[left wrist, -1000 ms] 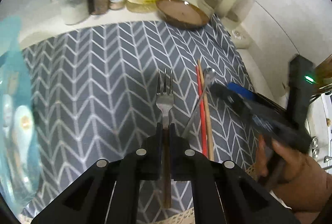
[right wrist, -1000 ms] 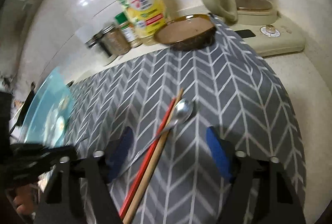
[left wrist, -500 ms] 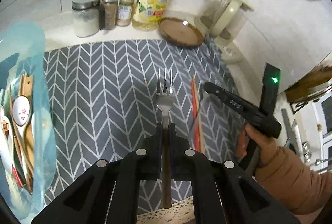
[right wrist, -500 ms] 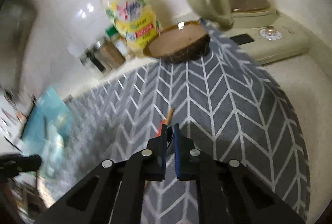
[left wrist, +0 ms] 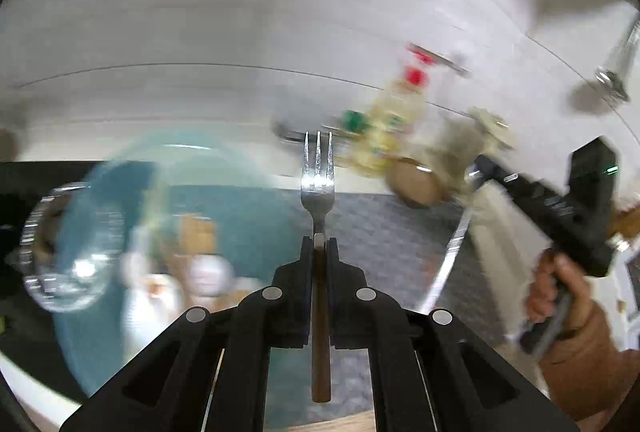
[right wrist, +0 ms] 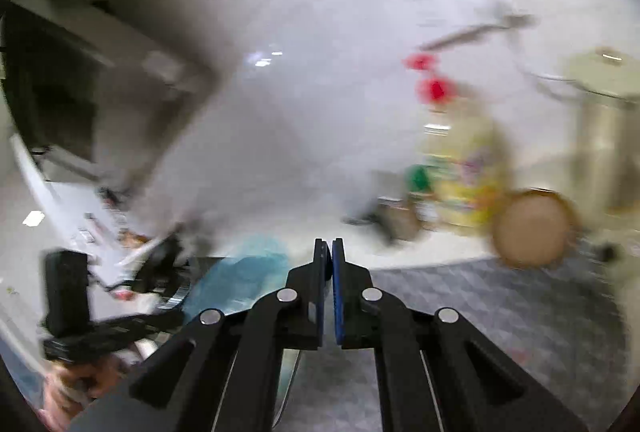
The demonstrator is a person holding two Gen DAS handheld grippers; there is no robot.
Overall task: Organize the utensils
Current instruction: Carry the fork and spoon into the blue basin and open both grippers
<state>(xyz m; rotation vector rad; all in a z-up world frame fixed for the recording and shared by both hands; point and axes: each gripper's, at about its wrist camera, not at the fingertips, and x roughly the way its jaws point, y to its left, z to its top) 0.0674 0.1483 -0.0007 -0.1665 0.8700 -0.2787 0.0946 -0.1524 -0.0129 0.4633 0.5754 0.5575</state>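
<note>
My left gripper (left wrist: 319, 244) is shut on a metal fork (left wrist: 318, 184) with a brown handle, held in the air with its tines pointing away. A blue tray (left wrist: 248, 216) with blurred utensils lies below and to the left. My right gripper (right wrist: 329, 252) is shut on a metal spoon; its shiny handle (left wrist: 450, 256) hangs down from the right gripper (left wrist: 486, 166) in the left wrist view. In the right wrist view only a sliver of the spoon (right wrist: 290, 380) shows beneath the jaws. The blue tray (right wrist: 240, 276) lies ahead to the left there.
The grey chevron mat (right wrist: 480, 312) covers the counter. A yellow bottle with a red cap (right wrist: 460, 168), spice jars (right wrist: 418, 192), a brown bowl (right wrist: 532, 228) and a cream kettle (right wrist: 600, 120) stand at the back by the wall. A glass (left wrist: 68, 248) is at far left.
Both grippers have lifted off the mat and swung left toward the blue tray, the left with the fork, the right with the spoon. The views are motion-blurred.
</note>
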